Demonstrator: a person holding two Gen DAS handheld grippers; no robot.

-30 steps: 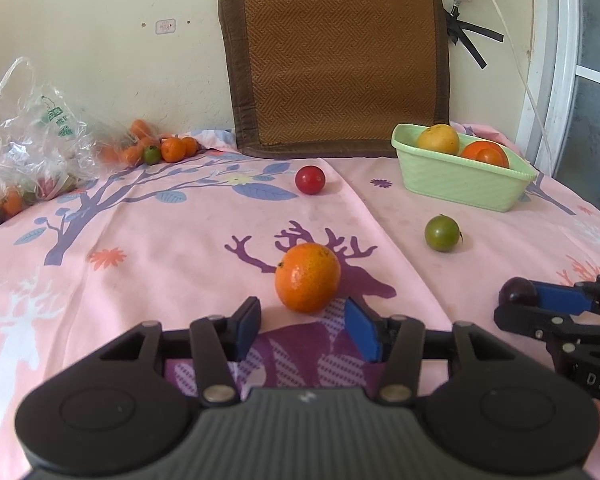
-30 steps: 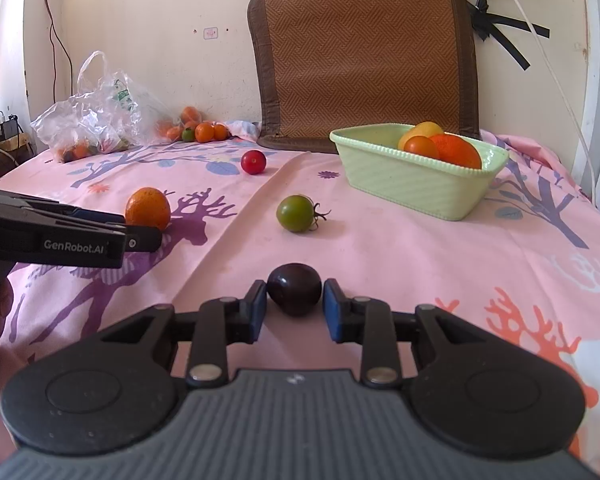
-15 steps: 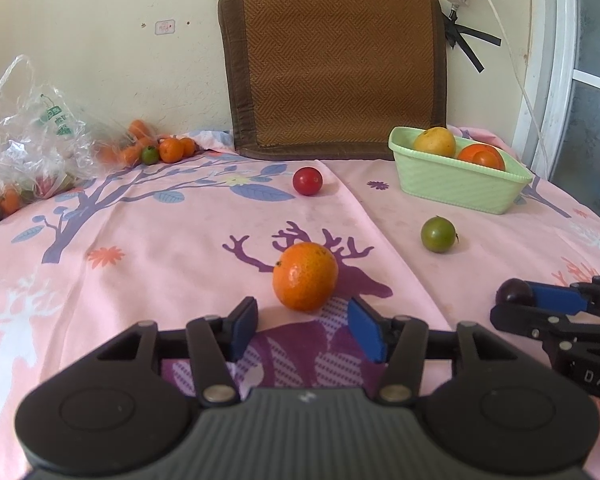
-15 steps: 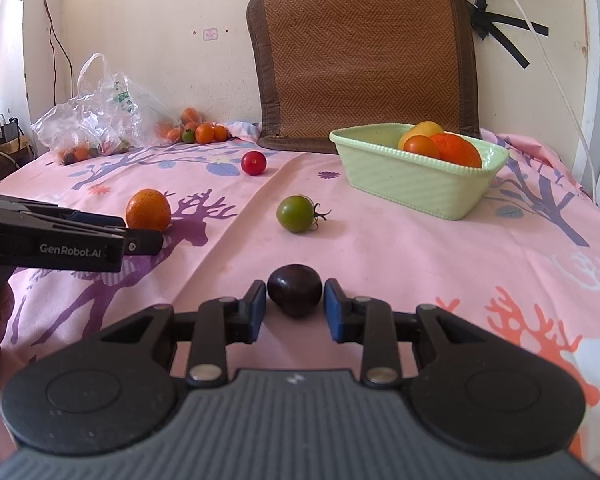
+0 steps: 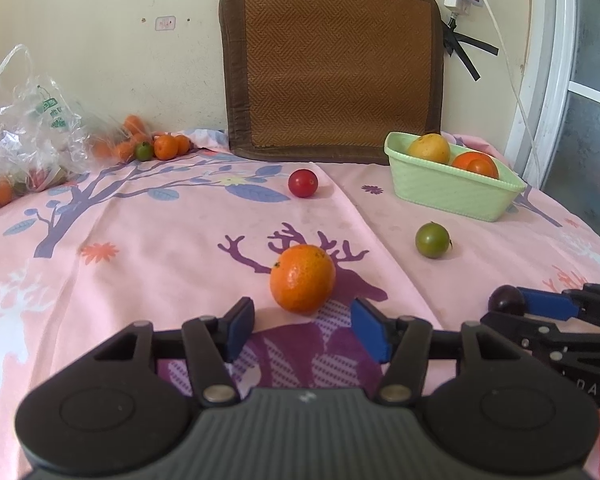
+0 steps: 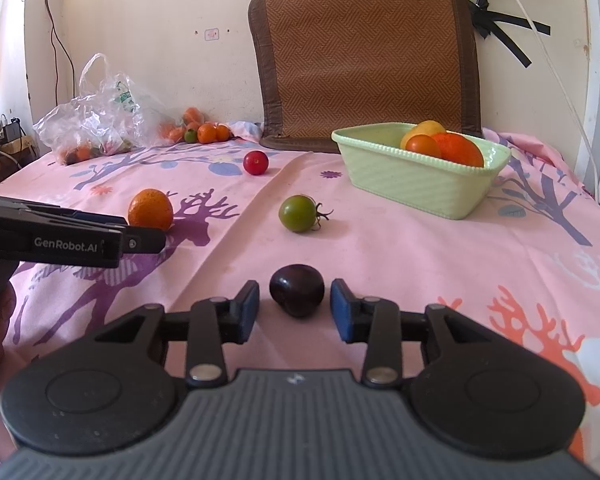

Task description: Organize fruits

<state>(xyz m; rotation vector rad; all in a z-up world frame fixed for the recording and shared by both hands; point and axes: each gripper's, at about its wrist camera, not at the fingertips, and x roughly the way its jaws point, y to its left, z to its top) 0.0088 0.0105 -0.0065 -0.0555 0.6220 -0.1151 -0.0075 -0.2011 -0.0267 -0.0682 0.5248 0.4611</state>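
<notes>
Left wrist view: compared with one second ago, the left gripper has widened its jaws, and the orange now sits slightly further ahead of the blue pads. The jaws stand well apart and touch nothing. The orange rests on the pink bedspread, near its middle, just beyond the fingertips. Judgement: this is preparation for a grasp, which has not begun. The green basket, toward the far right edge of the bedspread, already holds three fruits. A red tomato and a green tomato lie loose.

Right wrist view: the right gripper has also opened; half a second ago its pads were close against the dark plum. Visible gaps now separate each pad from the plum, which rests on the bedspread between them, near the front edge. Judgement: both jaws must close before any transfer to the basket.
</notes>
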